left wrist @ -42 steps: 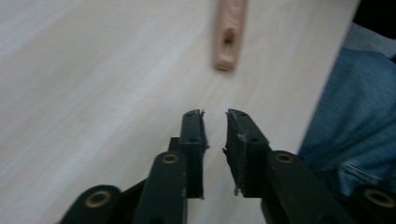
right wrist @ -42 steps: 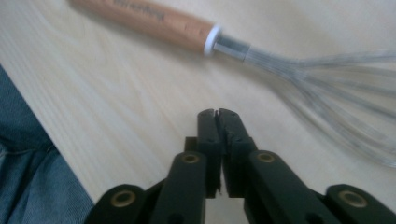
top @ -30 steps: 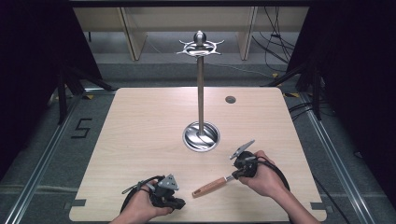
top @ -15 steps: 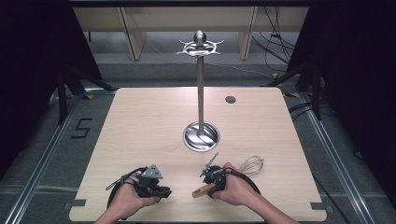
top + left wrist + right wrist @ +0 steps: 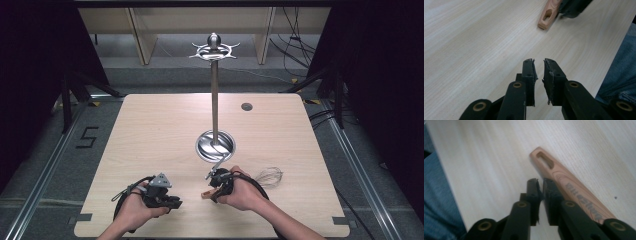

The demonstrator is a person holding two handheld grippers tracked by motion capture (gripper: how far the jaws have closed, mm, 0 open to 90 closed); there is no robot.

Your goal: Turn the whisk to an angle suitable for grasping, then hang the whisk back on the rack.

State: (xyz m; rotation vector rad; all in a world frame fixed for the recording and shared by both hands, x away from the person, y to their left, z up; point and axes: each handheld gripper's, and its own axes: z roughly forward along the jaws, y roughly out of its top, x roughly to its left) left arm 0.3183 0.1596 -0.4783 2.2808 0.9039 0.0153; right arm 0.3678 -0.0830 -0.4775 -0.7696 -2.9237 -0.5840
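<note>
A whisk lies on the table near the front, its wire head (image 5: 269, 176) to the right and its wooden handle (image 5: 205, 195) pointing left. My right gripper (image 5: 213, 192) rests over the handle, held by a hand. In the right gripper view its jaws (image 5: 540, 181) stand close together with nothing between them, and the handle (image 5: 559, 175) lies alongside the right jaw. My left gripper (image 5: 177, 203) sits front left, pointing right at the handle end (image 5: 547, 15). Its jaws (image 5: 539, 62) are nearly touching and hold nothing.
A metal stand rises from a round base (image 5: 215, 145) at the table's middle, with hooks at its top (image 5: 214, 50). A small dark hole (image 5: 246, 106) marks the far right of the tabletop. The table's front edge is close behind both hands.
My right gripper has slid left along the whisk to the handle's end, uncovering the wire head. My left gripper shifted a little left.
</note>
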